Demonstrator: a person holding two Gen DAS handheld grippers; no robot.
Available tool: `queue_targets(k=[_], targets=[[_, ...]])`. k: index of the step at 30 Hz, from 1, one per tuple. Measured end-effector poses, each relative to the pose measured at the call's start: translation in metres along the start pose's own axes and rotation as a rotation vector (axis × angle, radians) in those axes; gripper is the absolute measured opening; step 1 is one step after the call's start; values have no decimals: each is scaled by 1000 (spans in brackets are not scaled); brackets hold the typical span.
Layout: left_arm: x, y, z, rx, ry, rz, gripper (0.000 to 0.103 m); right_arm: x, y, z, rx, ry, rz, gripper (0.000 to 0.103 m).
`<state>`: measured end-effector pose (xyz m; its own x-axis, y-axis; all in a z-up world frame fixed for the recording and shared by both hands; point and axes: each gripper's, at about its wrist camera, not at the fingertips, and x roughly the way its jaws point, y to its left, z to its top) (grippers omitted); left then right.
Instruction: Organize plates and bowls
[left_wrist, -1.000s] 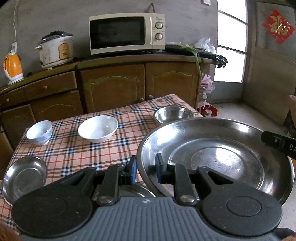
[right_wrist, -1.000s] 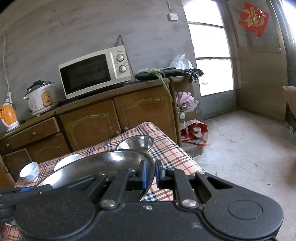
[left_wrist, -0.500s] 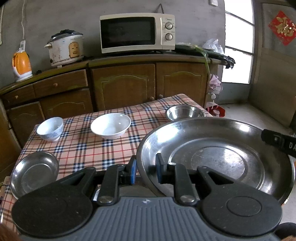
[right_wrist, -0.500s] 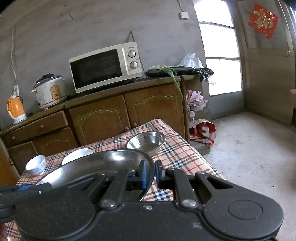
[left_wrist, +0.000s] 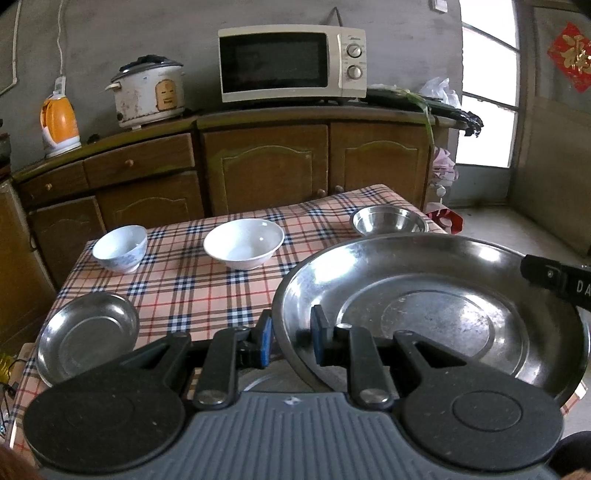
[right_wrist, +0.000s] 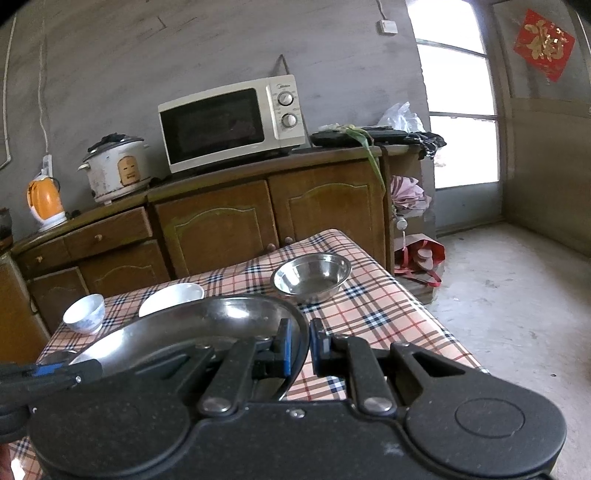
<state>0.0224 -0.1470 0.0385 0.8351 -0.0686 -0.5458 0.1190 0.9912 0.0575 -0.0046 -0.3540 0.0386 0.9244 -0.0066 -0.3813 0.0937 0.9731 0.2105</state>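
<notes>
A large steel plate (left_wrist: 432, 317) hangs over the near right part of the checked table (left_wrist: 192, 291). My left gripper (left_wrist: 291, 339) is shut on its left rim. My right gripper (right_wrist: 301, 345) is shut on the right rim of the same plate (right_wrist: 207, 325); one of its fingers (left_wrist: 554, 284) shows in the left wrist view. On the cloth stand a white bowl (left_wrist: 243, 242), a small blue-patterned bowl (left_wrist: 120, 247), a steel bowl (left_wrist: 388, 221) at the far right corner, and a small steel plate (left_wrist: 86, 332) at the near left.
A wooden cabinet (left_wrist: 266, 166) stands behind the table with a microwave (left_wrist: 291, 62), a rice cooker (left_wrist: 149, 92) and an orange kettle (left_wrist: 59, 125) on top. Right of the table lie bare concrete floor (right_wrist: 517, 295) and a red bag (right_wrist: 421, 258).
Both grippers have carried the large plate a little to the left over the table; the bowls and the cabinet have slid right in both views. Both grips are unchanged.
</notes>
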Motion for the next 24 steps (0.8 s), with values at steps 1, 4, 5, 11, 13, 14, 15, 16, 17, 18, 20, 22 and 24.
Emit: queue_targets(k=[1,4,5,11,13,14,15,16,17,18,20,22,24], targets=[[0,1,0,-2,1,2,22,0,1,0,-2,1,3,15],[-1,4,-1,-5,3,8,22,1,5,-1,-10,6,9,15],[-1,5,-1,-5,3,10,22,2,6,-1,-11,8,11,15],[-2,10,-5,-8,8,19,22,4,12,-4,-22,19,22,15],[-2,13,-7,-12,13,21,22,5,15,-6,-27,25,27,15],[-2,14,-7,-13,16,23,22,5,16,-7,-29,28,30,15],[-2,15,-8,-14,17,25,22,6,17,-8,-32,31,32,15],[-2,16,-9,-14,19,27,22,6,18,-8,-34,34,35,15],[-2,18,-9,-15,21,29,22,7,20,-9,-37,37,37,15],[-2,19,-10,-15,22,32,22,8,21,-10,-40,40,40,15],[-2,21,-11,-15,25,37,22,9,24,-13,-43,47,45,15],[-1,23,-13,-17,31,40,22,10,26,-15,-46,55,50,15],[0,26,-15,-20,39,43,22,11,29,-18,-51,63,55,15]])
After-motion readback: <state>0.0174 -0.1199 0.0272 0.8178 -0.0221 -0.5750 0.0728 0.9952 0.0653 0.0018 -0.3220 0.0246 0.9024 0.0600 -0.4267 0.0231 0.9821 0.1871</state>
